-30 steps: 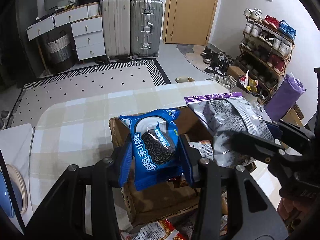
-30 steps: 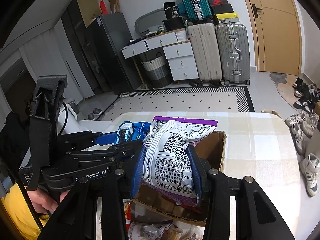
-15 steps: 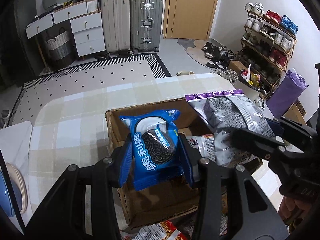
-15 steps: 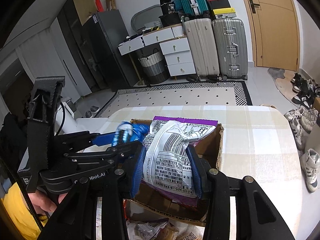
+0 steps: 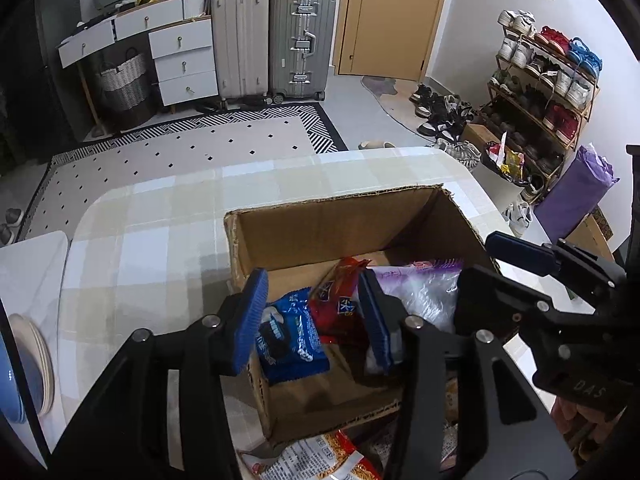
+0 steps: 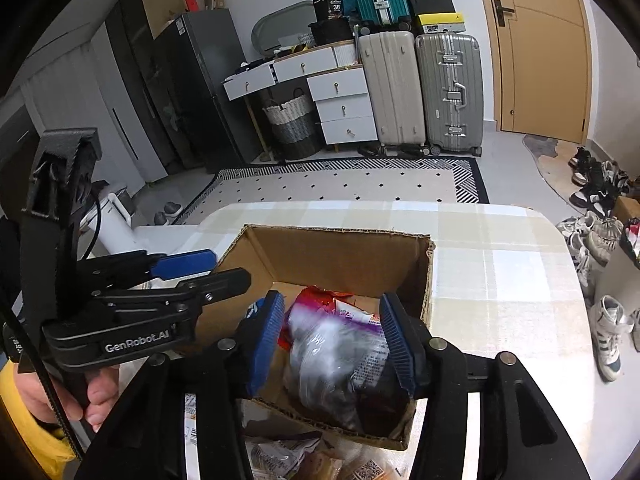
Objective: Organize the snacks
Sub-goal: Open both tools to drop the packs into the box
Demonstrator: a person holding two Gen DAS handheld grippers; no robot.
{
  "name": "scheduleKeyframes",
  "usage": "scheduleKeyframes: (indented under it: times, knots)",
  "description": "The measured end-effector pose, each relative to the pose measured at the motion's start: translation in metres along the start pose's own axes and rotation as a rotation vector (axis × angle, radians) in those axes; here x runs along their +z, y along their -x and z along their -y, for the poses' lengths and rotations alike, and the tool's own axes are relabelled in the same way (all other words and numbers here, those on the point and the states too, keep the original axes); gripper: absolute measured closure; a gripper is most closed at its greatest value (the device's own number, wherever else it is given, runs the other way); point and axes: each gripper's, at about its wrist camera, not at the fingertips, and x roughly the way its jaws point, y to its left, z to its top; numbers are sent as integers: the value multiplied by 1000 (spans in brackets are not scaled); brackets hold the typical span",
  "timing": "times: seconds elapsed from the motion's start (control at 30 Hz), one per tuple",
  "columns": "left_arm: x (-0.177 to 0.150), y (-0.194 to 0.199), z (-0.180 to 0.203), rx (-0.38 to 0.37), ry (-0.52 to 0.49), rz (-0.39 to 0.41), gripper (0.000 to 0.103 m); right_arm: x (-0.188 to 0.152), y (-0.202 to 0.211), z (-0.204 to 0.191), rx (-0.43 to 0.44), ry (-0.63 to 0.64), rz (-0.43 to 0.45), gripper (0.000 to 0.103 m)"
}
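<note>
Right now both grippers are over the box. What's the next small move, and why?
Probably lift both grippers back out. The left gripper and right gripper are open, and the blue cookie pack and silver-purple bag lie loose in the cardboard box. More packets wait in front of it.

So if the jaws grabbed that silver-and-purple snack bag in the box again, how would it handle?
The silver-and-purple snack bag looks puffy and crinkled, so probably light and floppy, deforming under the jaws. Its glossy film may be slippery. Slumped against the red packet in the cardboard box, it would likely shift rather than tip.
</note>
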Motion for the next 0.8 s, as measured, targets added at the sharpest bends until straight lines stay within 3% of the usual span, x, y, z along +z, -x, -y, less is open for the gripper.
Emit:
scheduleKeyframes:
  times: [0.3,0.4,0.47,0.53,0.6,0.67,0.8]
  knots:
    - [-33,54,0,-13,35,58,42,-5,44,-2,15,-22,68,51]
    - [-45,79,6,-2,34,85,40,-10,70,-11,20,-10,108,43]
    - [-54,98,8,0,44,107,30,-13,91,-17,29,-7,140,40]
    - [-62,122,15,10,38,148,26,-16,111,-25,38,2,167,40]
    - [-70,147,23,30,16,190,26,-21,133,-35,46,20,196,36]
    - [-76,170,33,33,2,216,25,-28,154,-45,48,35,224,25]
    - [-98,218,46,19,1,264,22,-45,193,-64,58,62,278,20]
